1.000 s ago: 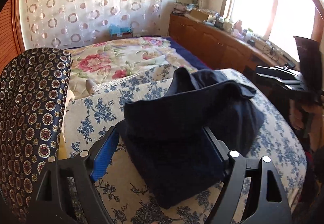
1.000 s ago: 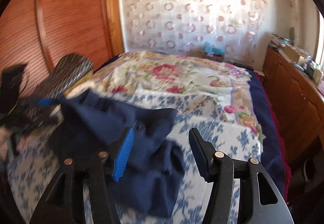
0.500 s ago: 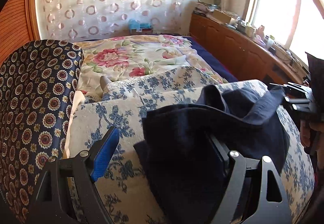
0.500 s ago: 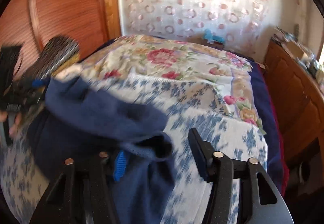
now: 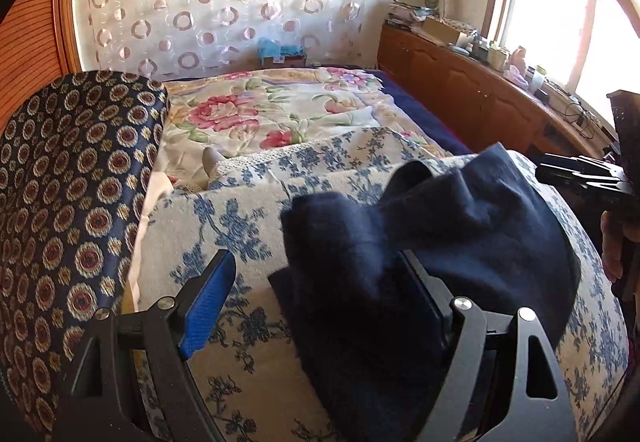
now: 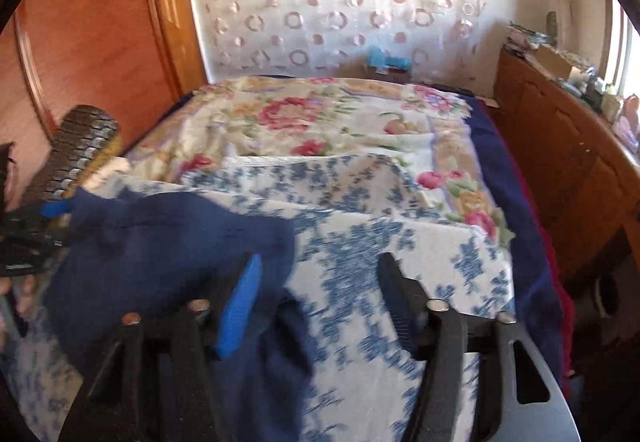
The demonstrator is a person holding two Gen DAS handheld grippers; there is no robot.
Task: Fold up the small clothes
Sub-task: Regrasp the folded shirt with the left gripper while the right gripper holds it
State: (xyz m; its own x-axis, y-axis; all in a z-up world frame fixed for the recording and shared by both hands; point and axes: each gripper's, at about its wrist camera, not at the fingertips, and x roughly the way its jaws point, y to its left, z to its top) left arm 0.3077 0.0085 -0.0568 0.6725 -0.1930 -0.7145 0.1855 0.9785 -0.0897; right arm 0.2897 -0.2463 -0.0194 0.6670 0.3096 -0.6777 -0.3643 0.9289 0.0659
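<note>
A dark navy garment [image 5: 432,242] lies in a loose heap on the blue-flowered white cloth [image 5: 240,226] that covers the near end of the bed, filling the lower centre and right of the left wrist view. The left gripper [image 5: 316,282] has its jaws spread wide apart. Its blue-padded finger [image 5: 208,302] sits over bare cloth, clear of the garment on its left, while the black finger [image 5: 424,294] is sunk into the folds, with navy fabric bunched on both sides of it. A raised fold of the garment stands just above the gap between the jaws, and nothing is pinched.

In the right wrist view, which is blurred, the same navy garment [image 6: 168,242] takes up the lower left of the frame. The right gripper [image 6: 320,294] is also wide open. Its blue pad [image 6: 240,306] lies on or just over the garment's right edge; I cannot tell whether it touches. The other finger [image 6: 400,302] is over the flowered cloth, well off the fabric.

At the left edge of that view the other tool's blue tip [image 6: 56,208] meets the garment's far corner. A patterned dark bolster [image 5: 72,210] runs up the left side, beside the rose-printed bedspread [image 5: 260,114].
</note>
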